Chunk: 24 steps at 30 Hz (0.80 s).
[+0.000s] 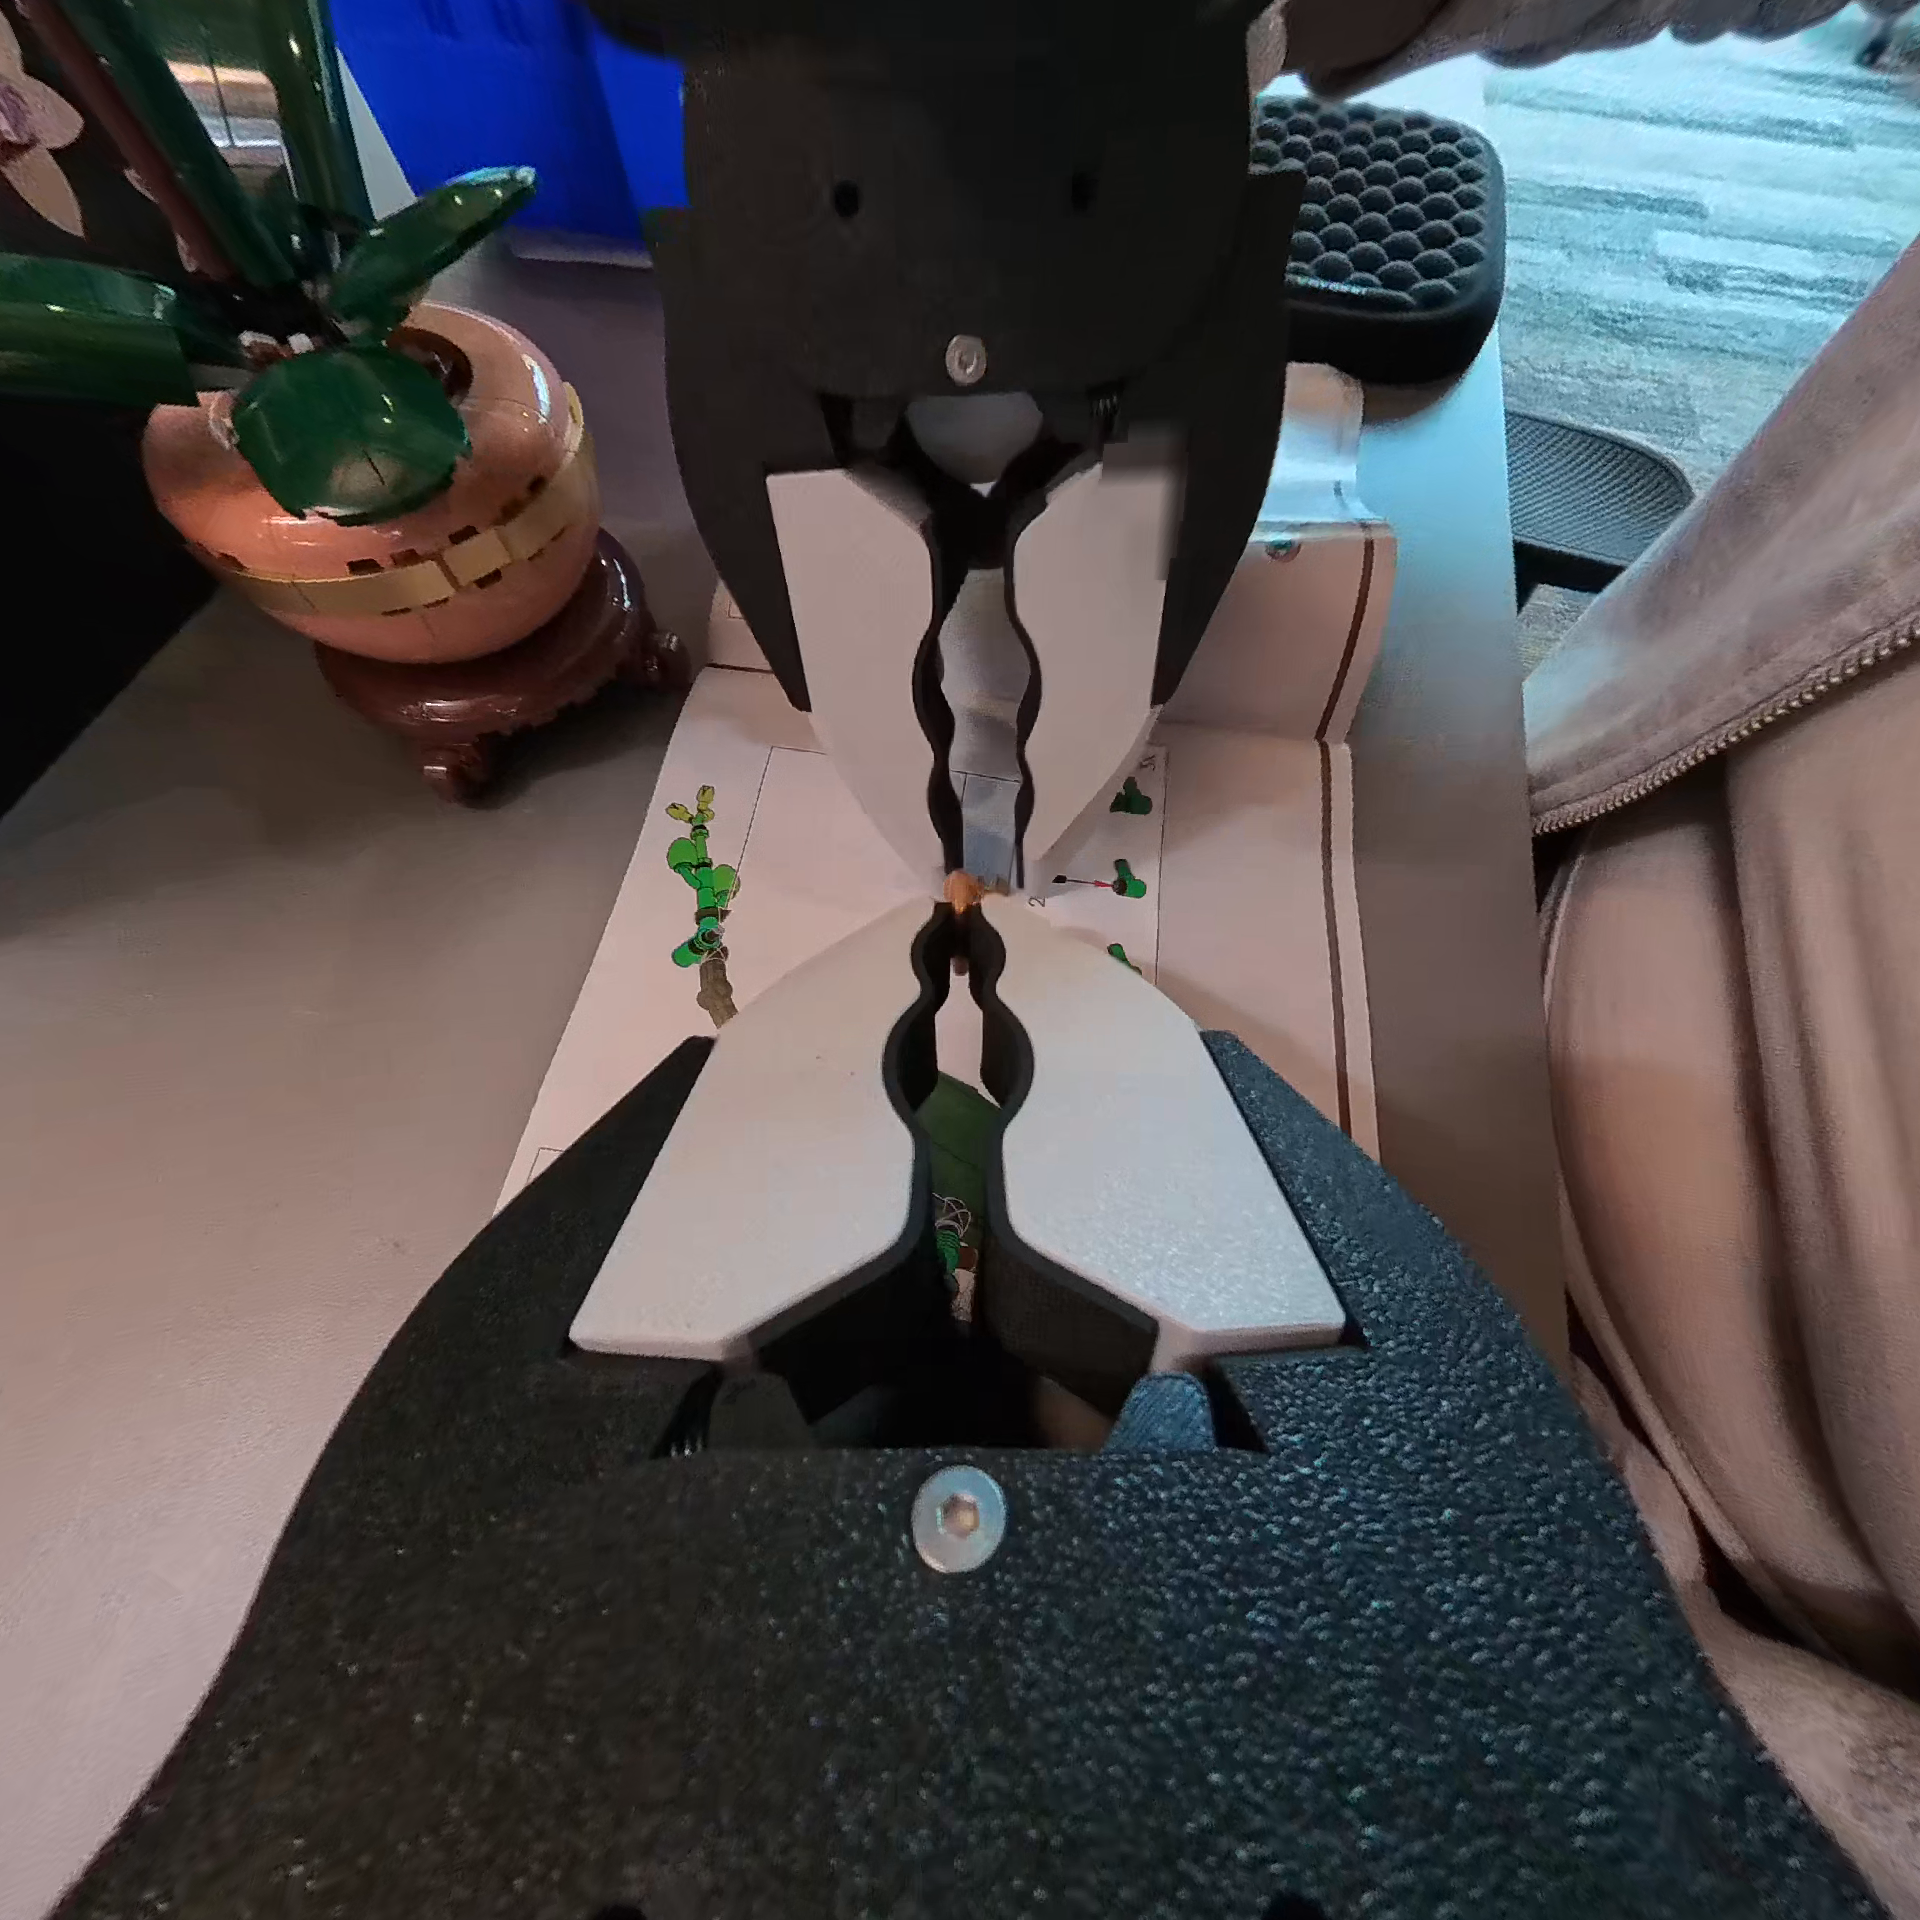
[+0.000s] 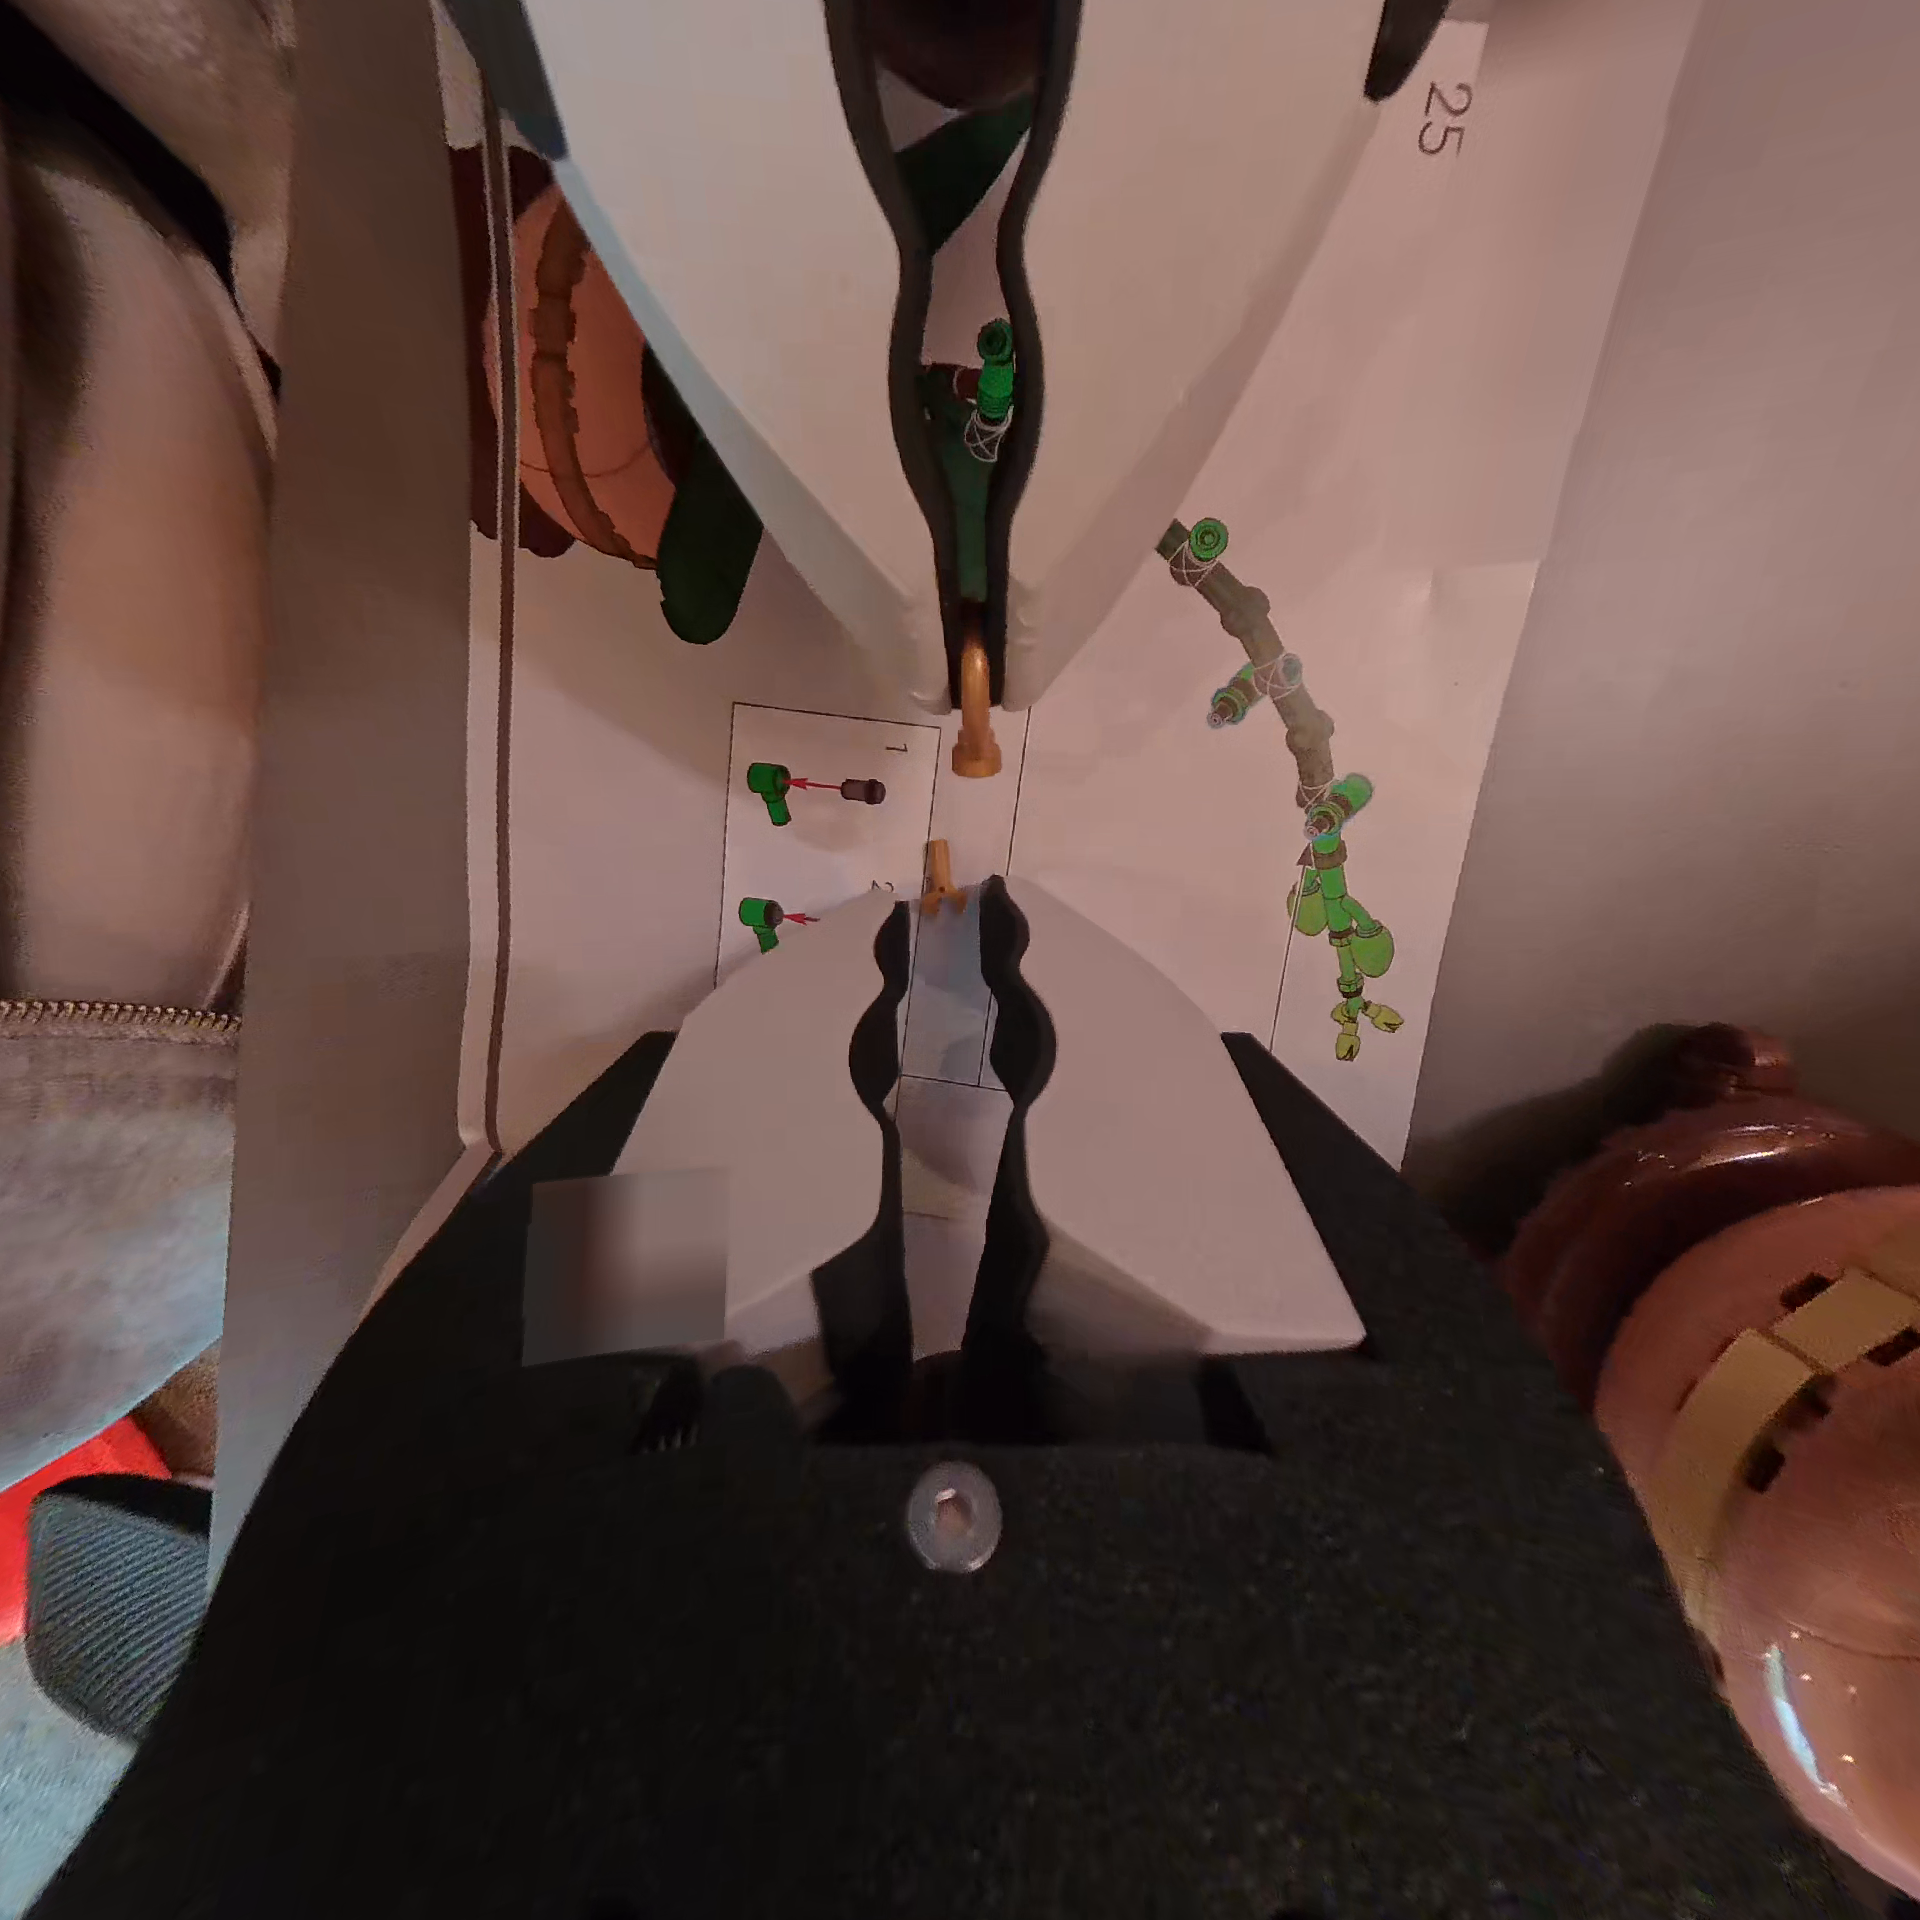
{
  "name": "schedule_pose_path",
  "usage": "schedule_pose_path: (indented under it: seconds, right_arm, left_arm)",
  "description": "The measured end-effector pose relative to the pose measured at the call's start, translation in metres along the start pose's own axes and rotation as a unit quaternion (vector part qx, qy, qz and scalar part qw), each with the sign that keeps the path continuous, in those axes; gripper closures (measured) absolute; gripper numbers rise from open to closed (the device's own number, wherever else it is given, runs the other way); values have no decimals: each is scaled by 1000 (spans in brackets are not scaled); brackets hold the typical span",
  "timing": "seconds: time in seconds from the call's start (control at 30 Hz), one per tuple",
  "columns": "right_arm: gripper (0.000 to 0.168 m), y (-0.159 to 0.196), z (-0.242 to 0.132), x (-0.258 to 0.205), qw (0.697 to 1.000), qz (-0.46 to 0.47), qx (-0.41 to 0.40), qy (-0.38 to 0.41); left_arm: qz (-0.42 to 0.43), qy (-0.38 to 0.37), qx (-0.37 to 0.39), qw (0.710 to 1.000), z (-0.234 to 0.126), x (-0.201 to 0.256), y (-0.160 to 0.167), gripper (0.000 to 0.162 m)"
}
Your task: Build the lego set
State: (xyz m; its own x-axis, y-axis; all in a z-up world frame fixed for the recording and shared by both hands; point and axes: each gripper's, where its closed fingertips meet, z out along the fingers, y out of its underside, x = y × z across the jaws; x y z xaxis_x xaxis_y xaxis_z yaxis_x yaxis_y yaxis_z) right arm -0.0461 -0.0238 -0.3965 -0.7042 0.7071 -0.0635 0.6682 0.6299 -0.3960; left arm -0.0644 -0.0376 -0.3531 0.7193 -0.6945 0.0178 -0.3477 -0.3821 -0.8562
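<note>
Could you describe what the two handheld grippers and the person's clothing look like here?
Both the left gripper and the right gripper have a textured black body with a silver screw at its centre. Their fingers are pale, wedge-shaped, tapering to points, with wavy black inner edges. No cables show. The person wears a beige zipped jacket.

A pale table [image 1: 208,1039] carries an open instruction booklet [image 1: 644,1039] and a potted brick plant [image 1: 384,540].
</note>
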Motion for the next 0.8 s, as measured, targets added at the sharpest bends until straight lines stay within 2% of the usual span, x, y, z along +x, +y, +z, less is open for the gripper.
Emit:
schedule_pose_path:
  seconds: [0.3, 0.63, 0.8]
  right_arm:
    - [160, 1, 0, -1, 996, -21, -78, 24]
    - [161, 4, -1, -3, 1000, 26, -15, -1]
    - [161, 7, -19, -3, 999, 41, 2, 7]
  left_arm:
    - [-18, -8, 27, 999, -6, -5, -5, 160]
    - [-20, -12, 38, 999, -8, -7, -8, 160]
    - [-19, -13, 41, 999, -8, -7, -10, 160]
